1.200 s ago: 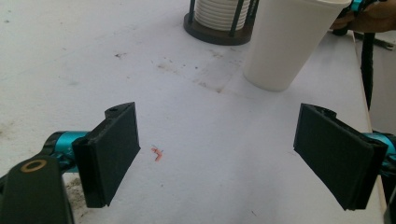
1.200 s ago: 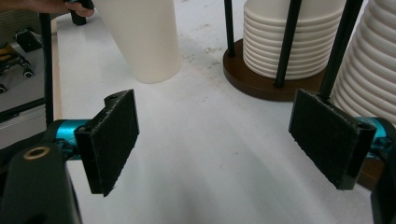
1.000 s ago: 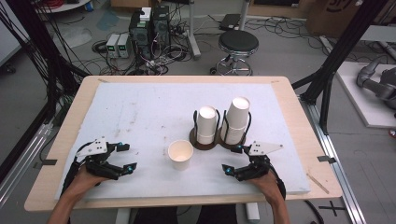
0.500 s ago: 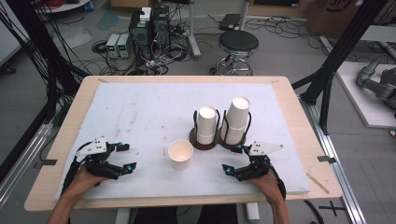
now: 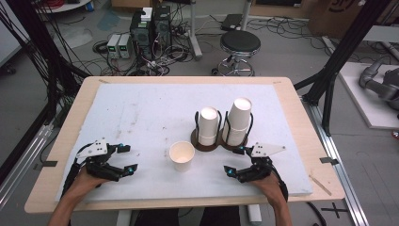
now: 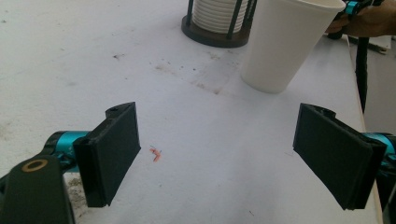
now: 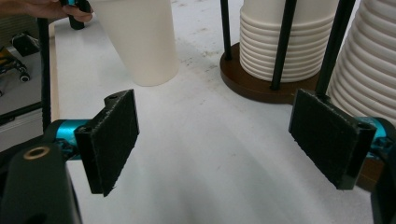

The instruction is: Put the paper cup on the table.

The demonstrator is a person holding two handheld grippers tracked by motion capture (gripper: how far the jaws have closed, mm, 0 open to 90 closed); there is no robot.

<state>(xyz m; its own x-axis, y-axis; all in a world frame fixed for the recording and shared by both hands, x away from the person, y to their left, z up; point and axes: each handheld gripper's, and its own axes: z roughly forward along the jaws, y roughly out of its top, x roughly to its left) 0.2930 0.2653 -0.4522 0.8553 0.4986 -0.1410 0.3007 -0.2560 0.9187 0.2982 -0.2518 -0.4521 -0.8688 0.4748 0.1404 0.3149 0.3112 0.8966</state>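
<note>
A single white paper cup [image 5: 181, 156] stands upright on the white mat, between my two hands. Behind it a dark double holder [image 5: 218, 140] carries two stacks of white cups, a shorter left stack [image 5: 208, 125] and a taller right stack [image 5: 238, 120]. My left gripper [image 5: 128, 160] rests on the mat at the near left, open, nothing between its pads; the lone cup [image 6: 286, 43] stands ahead of it to the right. My right gripper [image 5: 232, 161] rests at the near right, open and empty, with the cup [image 7: 137, 39] and the holder's stacks [image 7: 280, 39] just ahead.
The white mat [image 5: 141, 108] covers most of the wooden table [image 5: 301, 113]. A small red speck [image 6: 156, 154] lies on the mat between the left jaws. A stool [image 5: 240, 44] and electronics with cables [image 5: 146, 28] stand on the floor beyond the far edge.
</note>
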